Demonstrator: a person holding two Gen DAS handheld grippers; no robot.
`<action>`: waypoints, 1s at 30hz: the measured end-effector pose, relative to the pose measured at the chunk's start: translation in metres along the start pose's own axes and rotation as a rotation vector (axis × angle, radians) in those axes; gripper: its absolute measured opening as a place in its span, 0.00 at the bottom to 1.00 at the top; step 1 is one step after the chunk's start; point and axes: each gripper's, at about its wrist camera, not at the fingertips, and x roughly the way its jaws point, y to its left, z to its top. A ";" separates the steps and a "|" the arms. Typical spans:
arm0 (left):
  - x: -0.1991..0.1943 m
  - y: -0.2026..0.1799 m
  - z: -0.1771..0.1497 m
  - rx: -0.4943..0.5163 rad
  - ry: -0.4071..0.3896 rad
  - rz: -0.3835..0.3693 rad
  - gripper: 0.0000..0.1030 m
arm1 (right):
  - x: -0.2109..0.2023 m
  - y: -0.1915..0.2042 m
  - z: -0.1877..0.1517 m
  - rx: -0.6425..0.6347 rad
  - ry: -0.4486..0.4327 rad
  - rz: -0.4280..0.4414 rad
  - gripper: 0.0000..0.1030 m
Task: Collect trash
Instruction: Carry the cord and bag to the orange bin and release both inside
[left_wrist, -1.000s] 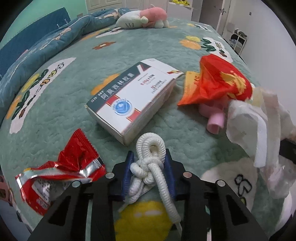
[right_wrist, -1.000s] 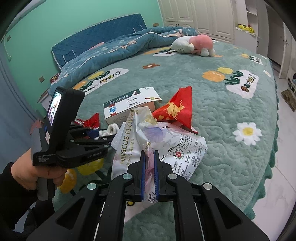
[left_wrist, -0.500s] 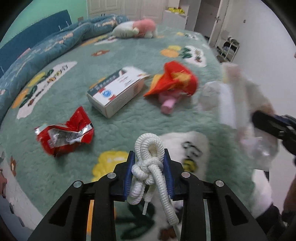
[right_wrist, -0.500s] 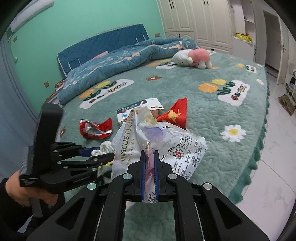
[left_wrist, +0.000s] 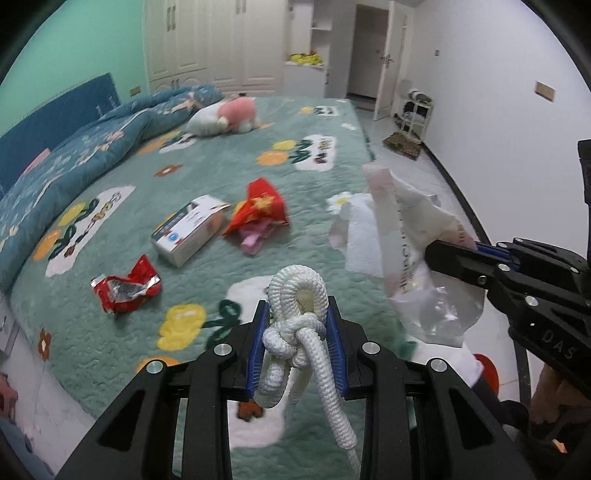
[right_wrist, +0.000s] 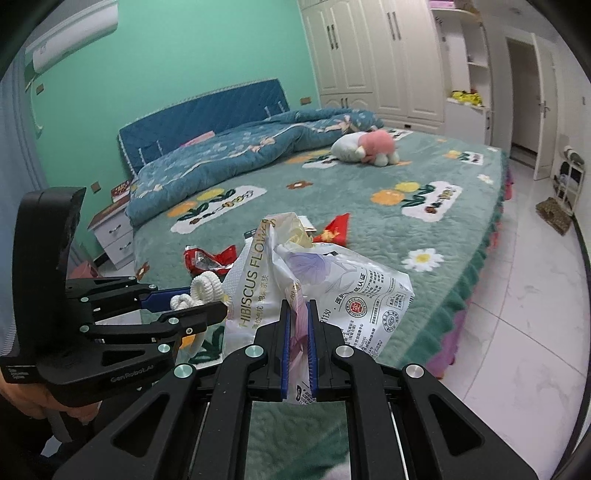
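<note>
A pink-and-white plush toy (right_wrist: 364, 147) sits on the round green bed (right_wrist: 443, 229), with a rumpled blue quilt (right_wrist: 236, 155) beside it and a white nightstand (right_wrist: 112, 229) by the bed's edge.

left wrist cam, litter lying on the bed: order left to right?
Crumpled red snack wrapper → white medicine box → red-and-yellow packet lying over a pink item. The white plastic bag further right is held off the bed, not lying on it.

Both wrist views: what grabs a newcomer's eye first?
The knotted white rope clamped in the left gripper, front and centre. Beside it, the crumpled white plastic wrapper pinched in the right gripper. Behind them, on the green floral bedspread, lie a red snack wrapper and a medicine box.
</note>
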 end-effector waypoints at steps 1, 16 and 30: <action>-0.003 -0.008 0.000 0.012 -0.007 -0.011 0.31 | -0.008 -0.002 -0.004 0.005 -0.008 -0.010 0.08; 0.001 -0.146 0.002 0.259 -0.005 -0.220 0.31 | -0.124 -0.080 -0.066 0.173 -0.101 -0.228 0.08; 0.036 -0.295 -0.015 0.542 0.098 -0.454 0.31 | -0.223 -0.184 -0.172 0.460 -0.102 -0.488 0.08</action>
